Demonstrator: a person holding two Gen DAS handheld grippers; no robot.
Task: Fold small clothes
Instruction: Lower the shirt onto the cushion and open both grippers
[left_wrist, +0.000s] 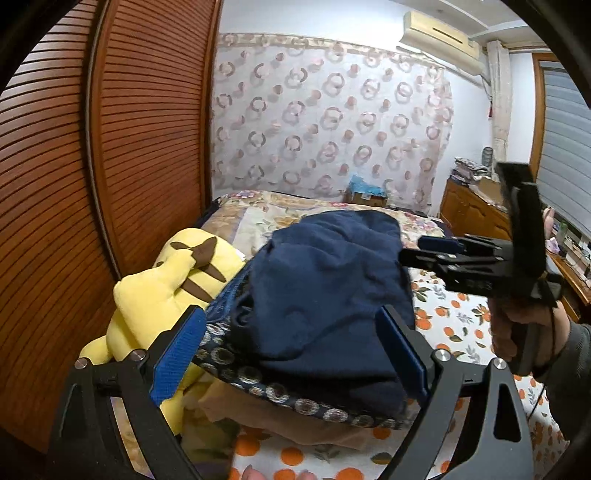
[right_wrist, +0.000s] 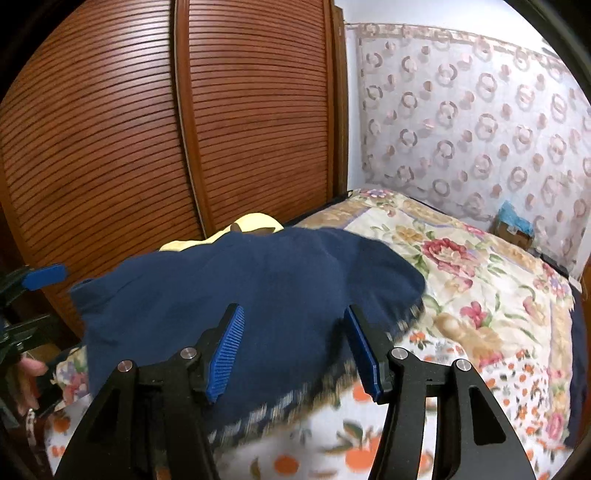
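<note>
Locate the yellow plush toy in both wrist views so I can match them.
Left wrist: yellow plush toy at left of centre, in full view, between the wardrobe doors and the navy garment.
Right wrist: only a yellow sliver above the garment's far edge, upper centre-left.
Shared landmark: the slatted wooden wardrobe doors.

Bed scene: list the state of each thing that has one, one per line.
Navy garment: folded over, rumpled, lying on a patterned cloth.
Left gripper: open, empty.
Right gripper: open, empty, over the garment.
Yellow plush toy: lying beside the garment.
Wardrobe doors: closed.
</note>
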